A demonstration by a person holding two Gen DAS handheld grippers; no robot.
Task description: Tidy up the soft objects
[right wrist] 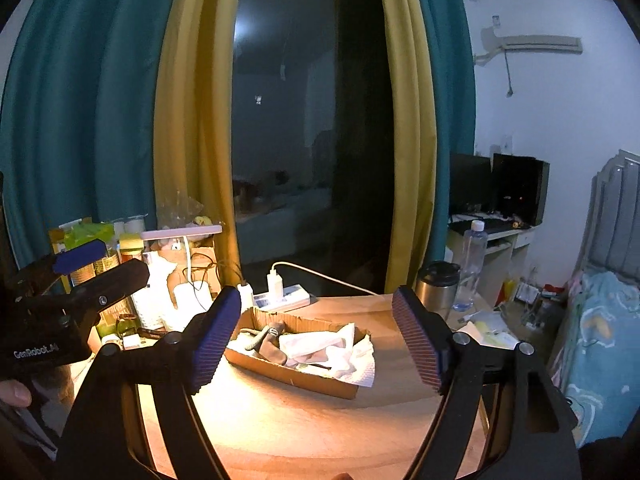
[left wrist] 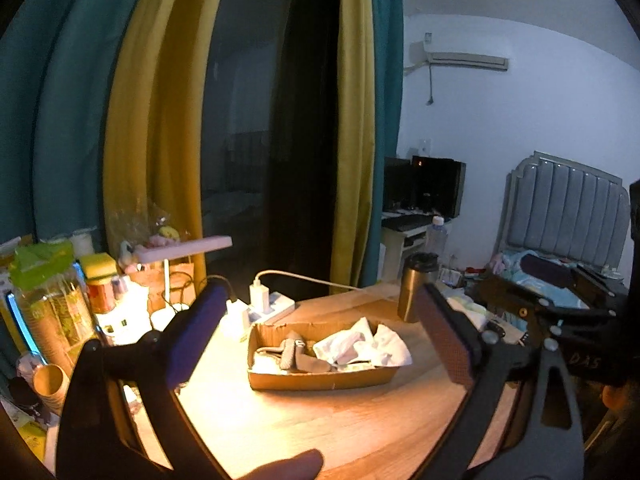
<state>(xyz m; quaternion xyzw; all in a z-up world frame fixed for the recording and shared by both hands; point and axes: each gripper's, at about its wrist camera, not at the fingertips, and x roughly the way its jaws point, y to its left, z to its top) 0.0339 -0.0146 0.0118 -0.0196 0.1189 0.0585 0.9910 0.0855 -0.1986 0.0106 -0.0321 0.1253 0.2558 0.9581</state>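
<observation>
Nearest us: left gripper [left wrist: 320, 328] and right gripper [right wrist: 316, 340], both spread wide, holding nothing, hovering over the table [right wrist: 320, 432].

Next: cardboard box [left wrist: 320, 380] on the tabletop, well short of our pads. Contents — white cloths [left wrist: 360, 346], crumpled, one draped over the rim; a grey soft item [left wrist: 298, 356] lying beside them, its kind unclear.

Beyond: steel mug [left wrist: 412, 292], power strip [left wrist: 272, 304] with chargers, just behind the box.

Risks, as we judge: the light box may slide or tip if we tug a cloth; the overhanging cloth could drag out; a wide reach might knock the mug.
</observation>
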